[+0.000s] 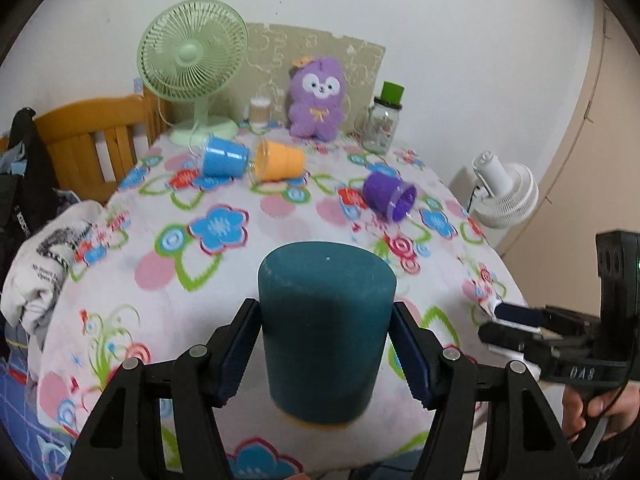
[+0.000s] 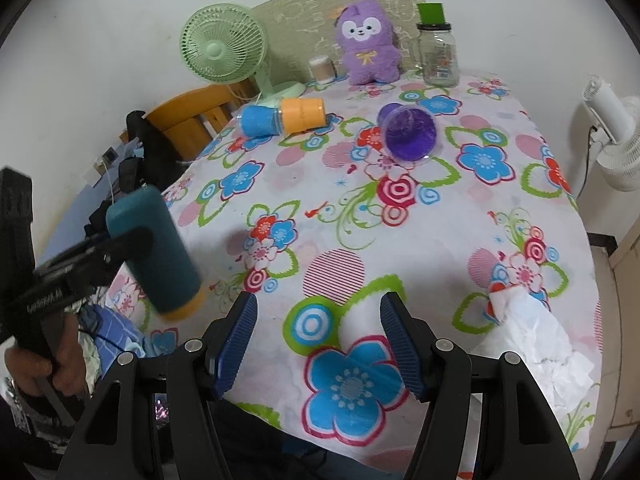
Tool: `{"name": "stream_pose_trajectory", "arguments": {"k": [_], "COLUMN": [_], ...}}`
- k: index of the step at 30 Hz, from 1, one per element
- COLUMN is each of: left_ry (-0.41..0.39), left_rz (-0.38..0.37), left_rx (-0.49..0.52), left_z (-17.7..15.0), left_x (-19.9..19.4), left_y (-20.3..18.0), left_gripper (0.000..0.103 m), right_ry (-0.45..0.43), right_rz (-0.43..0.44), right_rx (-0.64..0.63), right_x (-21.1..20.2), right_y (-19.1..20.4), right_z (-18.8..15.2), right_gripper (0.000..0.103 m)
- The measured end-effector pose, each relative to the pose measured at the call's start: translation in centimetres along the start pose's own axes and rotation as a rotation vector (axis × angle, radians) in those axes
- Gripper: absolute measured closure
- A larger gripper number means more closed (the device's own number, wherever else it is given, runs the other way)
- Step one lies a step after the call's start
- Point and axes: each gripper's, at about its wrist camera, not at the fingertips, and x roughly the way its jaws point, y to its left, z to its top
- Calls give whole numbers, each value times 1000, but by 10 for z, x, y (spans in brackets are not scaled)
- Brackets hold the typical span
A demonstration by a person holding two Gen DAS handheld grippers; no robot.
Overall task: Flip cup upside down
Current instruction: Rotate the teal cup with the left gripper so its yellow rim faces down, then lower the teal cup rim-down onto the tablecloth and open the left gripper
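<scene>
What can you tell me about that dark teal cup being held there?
The teal cup is a tall plain cylinder with a matte, slightly fuzzy-looking surface and an orange band at its lower end. Its closed flat end faces up, so it looks upside down. The left gripper clamps it on both sides, near the front edge of the flowered tablecloth. Whether it touches the cloth is unclear.

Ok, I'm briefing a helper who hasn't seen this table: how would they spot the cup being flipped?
Start at the flowered tablecloth and look to its near left edge. There the left gripper has its jaws shut on the teal cup. Unlike the blue cup, orange cup and purple cup lying loose, it is dark, fuzzy and orange-rimmed.
</scene>
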Motion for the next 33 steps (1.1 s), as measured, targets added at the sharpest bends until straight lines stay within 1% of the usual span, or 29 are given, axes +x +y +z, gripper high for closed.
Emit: {"name": "stream_pose_trajectory", "arguments": {"k": [3,7,12,17,22,23,24,26,27,33], "left_ry": [-9,-21,-41,-34,-29,-25,-17,-8,-12,-18], "left_rz": [4,14,39,64,80,83,85,85,85,95], "left_rx": [-1,-8,-38,-79,-110,-114,-118,-135,-142,-139], "left_z": [8,17,31,41,41,41,41,40,39,39], "left_x": [4,9,19,36,48,51,53,55,54,50], "left_y": [4,8,19,33,45,47,49,52,53,56], "left_gripper": [36,36,36,36,36,33,24,11,9,8], "right_ry": [-2,-17,-11,7,20,23,28,33,34,32], "right_rz": [6,-38,5,8,7,4,0,-3,-2,-3], "right_rx": [-32,-78,-86,-88,-99,-102,-106,-109,-108,-105], "right_x": [10,29,50,70,81,83,85,88,89,89], "right_y": [12,29,41,48,54,55,56,57,57,57], "right_z": [7,23,38,48,51,51,51,51,51,52], "right_gripper": [36,36,36,36,36,36,36,35,35,35]}}
